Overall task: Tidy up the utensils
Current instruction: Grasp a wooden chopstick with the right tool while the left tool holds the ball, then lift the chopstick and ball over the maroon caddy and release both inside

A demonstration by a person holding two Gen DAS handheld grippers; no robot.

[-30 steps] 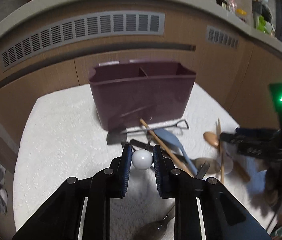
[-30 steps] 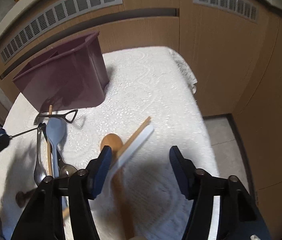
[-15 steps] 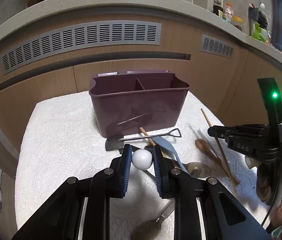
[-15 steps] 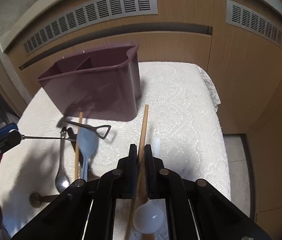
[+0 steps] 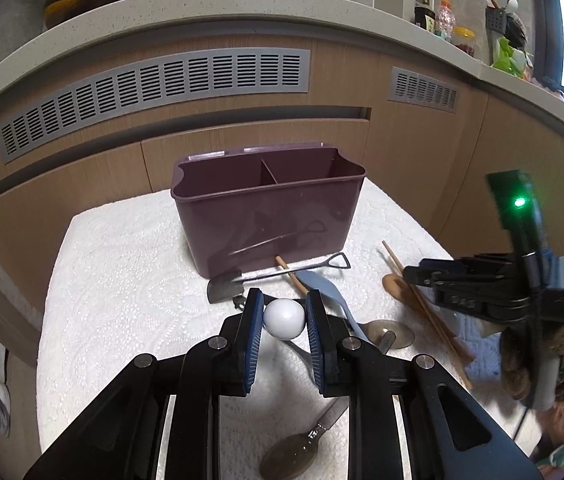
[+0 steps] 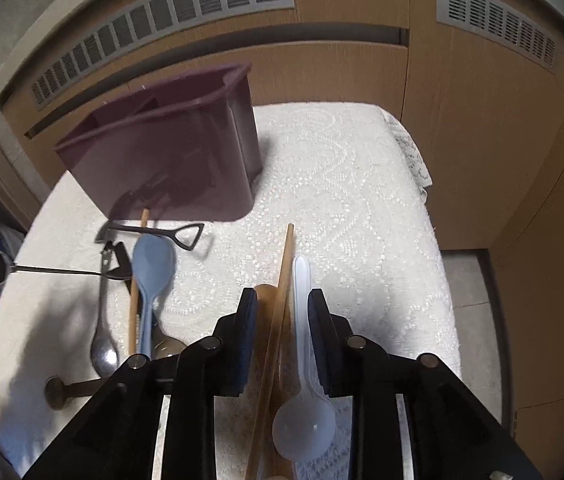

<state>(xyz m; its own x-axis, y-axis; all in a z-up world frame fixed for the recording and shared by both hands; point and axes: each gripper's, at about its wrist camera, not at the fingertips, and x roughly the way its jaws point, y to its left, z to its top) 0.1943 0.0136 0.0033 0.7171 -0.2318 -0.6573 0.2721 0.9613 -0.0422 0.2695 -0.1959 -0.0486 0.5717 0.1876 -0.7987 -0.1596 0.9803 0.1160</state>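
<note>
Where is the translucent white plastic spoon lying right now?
In the right wrist view the translucent white plastic spoon lies on the white lace cloth between the right gripper's opening jaws, just right of the wooden chopstick.

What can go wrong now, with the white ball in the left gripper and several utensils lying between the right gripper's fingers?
1. The right gripper is opening around a chopstick, a wooden spoon and a white plastic spoon; a new grasp may catch more than one.
2. The left gripper pinches a round white ball; it might slip out.
3. The purple caddy stands close behind the utensils and could get knocked.
</note>
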